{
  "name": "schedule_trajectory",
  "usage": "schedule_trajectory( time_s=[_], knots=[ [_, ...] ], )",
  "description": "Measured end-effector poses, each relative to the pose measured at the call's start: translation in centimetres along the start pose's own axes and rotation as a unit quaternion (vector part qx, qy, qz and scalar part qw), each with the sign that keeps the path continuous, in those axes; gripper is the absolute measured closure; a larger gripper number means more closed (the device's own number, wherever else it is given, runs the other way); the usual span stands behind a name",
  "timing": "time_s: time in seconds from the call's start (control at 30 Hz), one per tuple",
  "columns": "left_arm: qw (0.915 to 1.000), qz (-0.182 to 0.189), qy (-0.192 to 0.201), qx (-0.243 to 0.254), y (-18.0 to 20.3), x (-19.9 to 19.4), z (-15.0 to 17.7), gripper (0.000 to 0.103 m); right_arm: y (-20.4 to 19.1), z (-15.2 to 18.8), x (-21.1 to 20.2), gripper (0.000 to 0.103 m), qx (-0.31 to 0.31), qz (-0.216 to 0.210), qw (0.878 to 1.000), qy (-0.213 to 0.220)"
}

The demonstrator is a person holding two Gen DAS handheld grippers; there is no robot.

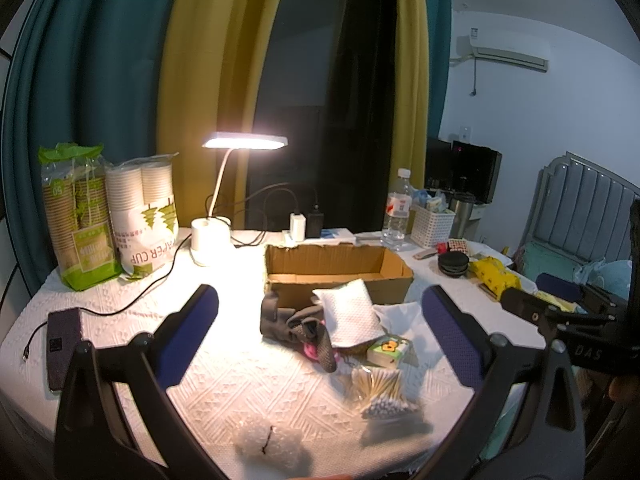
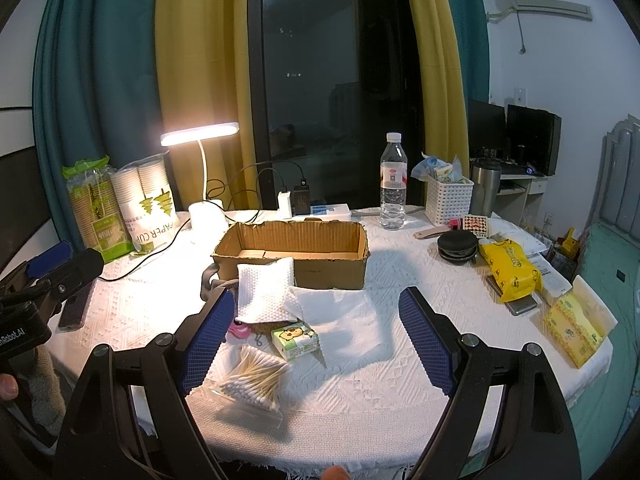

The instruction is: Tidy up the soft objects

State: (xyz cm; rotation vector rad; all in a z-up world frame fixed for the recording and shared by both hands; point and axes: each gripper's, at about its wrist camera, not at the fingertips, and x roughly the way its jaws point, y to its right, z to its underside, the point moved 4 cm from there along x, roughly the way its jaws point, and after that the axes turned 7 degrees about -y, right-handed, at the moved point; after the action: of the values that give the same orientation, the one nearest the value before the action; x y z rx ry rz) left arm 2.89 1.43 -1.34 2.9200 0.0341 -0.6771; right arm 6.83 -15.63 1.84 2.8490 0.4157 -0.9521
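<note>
Right now you hold both grippers above the near edge of the surface (image 2: 360, 392), which is covered in a white textured cloth. Your left gripper (image 1: 320, 328) has its blue-padded fingers (image 1: 188, 332) spread wide apart with nothing between them, and your right gripper (image 2: 316, 340) is spread just as wide and also empty.

The soft things lie in a loose pile in front of the cardboard box (image 2: 296, 248), which stands open-topped in the middle of the surface. A white quilted pad (image 2: 262, 292) leans tilted against the box's front wall. Beside it, toward your right, a flat white cloth (image 2: 344, 316) is spread on the surface. To the left of the pad sits a crumpled grey fabric item (image 1: 286, 320), with a bit of pink showing under it. A small green pack of tissues (image 2: 296, 338) rests on the near edge of the white cloth, and a clear bag of cotton swabs (image 2: 256, 378) lies just nearer you than the pack. In the left wrist view a blurred white fluffy lump (image 1: 268, 442) sits at the near edge; you cannot tell what it is.

Behind the box a lit desk lamp (image 2: 200, 136) shines, with bagged paper cups (image 2: 148, 204) to its left. A water bottle (image 2: 393, 180) and a white basket (image 2: 448, 200) stand to the right, and a yellow packet (image 2: 510, 268) lies nearer the right edge.
</note>
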Motion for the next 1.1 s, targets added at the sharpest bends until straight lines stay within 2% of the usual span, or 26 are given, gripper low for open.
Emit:
schedule_trajectory(
  time_s=[0.7, 1.1],
  knots=[
    [1.0000, 0.001, -0.005, -0.002, -0.1, 0.2, 0.3, 0.001, -0.6, 0.2, 0.2, 0.016, -0.002, -0.005, 1.000, 0.001],
    [0.9961, -0.023, -0.083, -0.018, -2.3, 4.1, 4.4, 0.001, 0.0, 1.9, 3.9, 0.016, 0.007, -0.007, 0.999, -0.049]
  ],
)
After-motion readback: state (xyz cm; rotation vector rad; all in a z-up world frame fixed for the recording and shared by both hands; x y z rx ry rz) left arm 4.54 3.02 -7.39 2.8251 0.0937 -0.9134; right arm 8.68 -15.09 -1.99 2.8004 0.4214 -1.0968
